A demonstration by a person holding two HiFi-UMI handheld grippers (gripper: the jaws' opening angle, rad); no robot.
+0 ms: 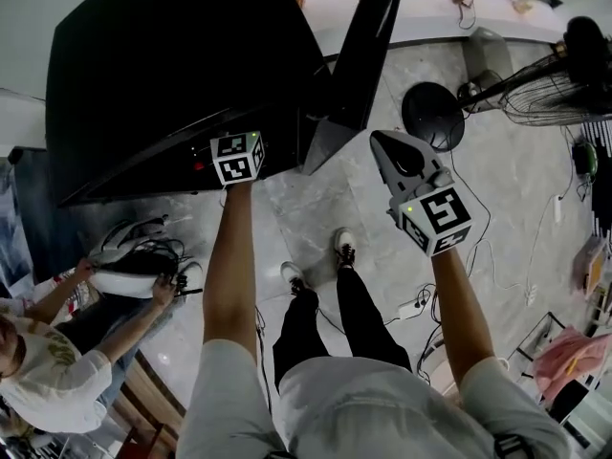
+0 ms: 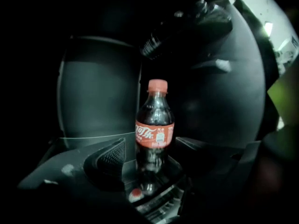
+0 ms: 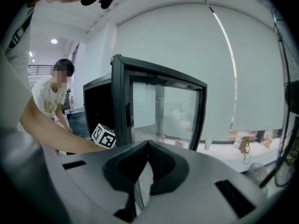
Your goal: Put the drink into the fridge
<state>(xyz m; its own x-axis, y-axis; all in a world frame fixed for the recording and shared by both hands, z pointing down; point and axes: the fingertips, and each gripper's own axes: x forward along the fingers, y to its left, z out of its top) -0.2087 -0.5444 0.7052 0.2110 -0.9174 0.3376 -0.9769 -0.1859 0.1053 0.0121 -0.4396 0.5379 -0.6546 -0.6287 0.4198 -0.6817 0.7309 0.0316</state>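
A small cola bottle (image 2: 154, 125) with a red cap and red label stands upright on a glass shelf inside the dark fridge (image 1: 163, 75). My left gripper (image 2: 150, 143) is open, its jaws on either side of the bottle's lower half with a small gap on the left. In the head view only the left gripper's marker cube (image 1: 237, 158) shows at the fridge opening; the jaws are hidden inside. My right gripper (image 1: 382, 142) (image 3: 147, 146) hangs shut and empty in front of the open glass door (image 1: 368, 46).
The fridge door (image 3: 159, 106) stands open to the right of the cabinet. A person (image 1: 48, 352) crouches at lower left with a white device and cables. A floor fan (image 1: 550, 84), its round base (image 1: 432, 113) and a power strip (image 1: 411, 306) lie to the right.
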